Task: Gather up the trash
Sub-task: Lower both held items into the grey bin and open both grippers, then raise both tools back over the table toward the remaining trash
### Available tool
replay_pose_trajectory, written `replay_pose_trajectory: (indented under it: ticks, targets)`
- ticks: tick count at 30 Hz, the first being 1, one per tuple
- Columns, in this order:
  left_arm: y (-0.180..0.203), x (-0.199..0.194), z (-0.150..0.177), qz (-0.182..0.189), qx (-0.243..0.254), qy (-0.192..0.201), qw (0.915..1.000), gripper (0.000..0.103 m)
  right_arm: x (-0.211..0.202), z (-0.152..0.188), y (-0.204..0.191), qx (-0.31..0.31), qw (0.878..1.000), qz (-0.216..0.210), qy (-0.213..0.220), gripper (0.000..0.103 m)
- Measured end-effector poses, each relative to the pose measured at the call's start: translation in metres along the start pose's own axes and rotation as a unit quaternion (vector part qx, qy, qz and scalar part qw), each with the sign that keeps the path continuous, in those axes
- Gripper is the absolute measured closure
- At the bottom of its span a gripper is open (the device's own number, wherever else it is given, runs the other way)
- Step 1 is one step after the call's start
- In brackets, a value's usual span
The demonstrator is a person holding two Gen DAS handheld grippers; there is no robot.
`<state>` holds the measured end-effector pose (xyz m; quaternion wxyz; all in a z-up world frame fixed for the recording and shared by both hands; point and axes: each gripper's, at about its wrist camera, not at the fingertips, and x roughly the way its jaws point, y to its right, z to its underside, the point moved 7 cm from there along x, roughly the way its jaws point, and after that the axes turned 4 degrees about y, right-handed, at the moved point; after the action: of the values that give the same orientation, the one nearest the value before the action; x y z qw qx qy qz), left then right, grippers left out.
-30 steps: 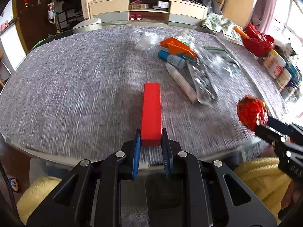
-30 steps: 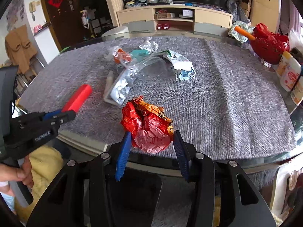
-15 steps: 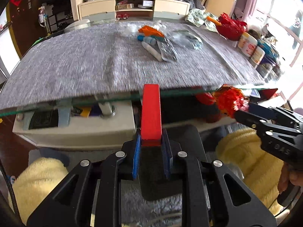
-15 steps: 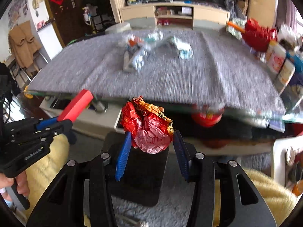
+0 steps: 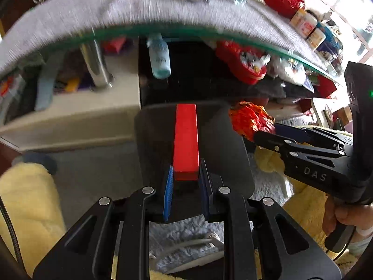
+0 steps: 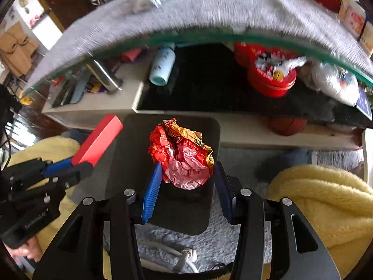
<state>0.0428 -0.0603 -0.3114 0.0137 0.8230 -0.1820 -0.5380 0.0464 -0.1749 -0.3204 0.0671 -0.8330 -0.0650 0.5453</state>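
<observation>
In your left wrist view, your left gripper (image 5: 185,182) is squeezed tight on one end of a long red block (image 5: 186,140). The block sticks straight out from the blue pads. It hangs over a dark bin (image 5: 158,144) that stands on the floor in front of the near edge of the glass table (image 5: 163,31). On the right side, your right gripper (image 5: 268,133) comes in with a crumpled red wrapper (image 5: 250,119) at its tip, over the bin's right edge. A hand (image 5: 340,214) grips its handle low on the right. The table top is covered by a grey cloth (image 5: 116,9), and it looks blurry.

In your right wrist view, your right gripper (image 6: 187,184) holds the crumpled red wrapper (image 6: 183,157) between its blue pads, about half way open. The wrapper ball hangs over the dark bin (image 6: 130,163), near the middle of it. On the left, your left gripper (image 6: 77,165) holds the red block (image 6: 99,140) pointing up and to the right, at the bin's left edge. A shelf under the glass table (image 6: 209,38) holds a light blue bottle (image 6: 163,64) and a red tin (image 6: 268,72). Fluffy yellow fabric (image 6: 321,196) shows low on the right.
</observation>
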Motion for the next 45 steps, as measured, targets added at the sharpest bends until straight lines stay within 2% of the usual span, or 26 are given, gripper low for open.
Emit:
replay_pose_trajectory:
  ticks: [11, 20, 22, 23, 25, 26, 28, 30, 33, 39, 45]
  targets:
    - [-0.006, 0.070, 0.026, 0.007, -0.005, -0.072, 0.9973, 0.084, 0.067, 0.011, 0.006, 0.006, 0.998, 0.022, -0.064, 0.056]
    - [-0.016, 0.089, 0.028, 0.003, -0.012, -0.088, 0.9961, 0.084, 0.084, 0.010, 0.009, 0.018, 0.997, 0.019, -0.078, 0.052]
    - [-0.017, 0.087, 0.027, -0.003, -0.012, -0.083, 0.9965, 0.079, 0.083, 0.007, 0.009, 0.021, 0.997, 0.017, -0.074, 0.045]
    - [-0.019, 0.085, 0.025, -0.006, -0.012, -0.079, 0.9968, 0.072, 0.082, 0.005, 0.010, 0.024, 0.997, 0.013, -0.071, 0.043]
    - [-0.021, 0.082, 0.021, -0.012, -0.012, -0.069, 0.9975, 0.064, 0.079, 0.001, 0.008, 0.027, 0.997, 0.009, -0.067, 0.039]
    - [-0.021, 0.079, 0.020, -0.015, -0.012, -0.066, 0.9976, 0.062, 0.075, -0.001, 0.008, 0.022, 0.998, 0.018, -0.060, 0.037]
    - [-0.023, 0.073, 0.018, -0.018, -0.014, -0.058, 0.9981, 0.057, 0.065, -0.007, 0.008, 0.014, 0.999, 0.030, -0.043, 0.023]
    - [-0.025, 0.066, 0.015, -0.020, -0.014, -0.047, 0.9986, 0.047, 0.054, -0.012, 0.007, 0.019, 0.999, 0.024, -0.028, 0.021]
    - [-0.027, 0.051, 0.008, -0.029, -0.015, -0.025, 0.9992, 0.037, 0.027, -0.024, 0.010, 0.033, 0.999, 0.012, 0.011, 0.014]
    - [-0.025, 0.004, -0.018, -0.034, -0.013, 0.043, 0.9984, 0.023, -0.037, -0.061, 0.014, 0.034, 0.994, 0.011, 0.099, 0.013]
    - [-0.017, -0.047, -0.063, -0.031, -0.005, 0.114, 0.9930, 0.019, -0.089, -0.102, 0.023, 0.030, 0.986, 0.025, 0.163, 0.012]
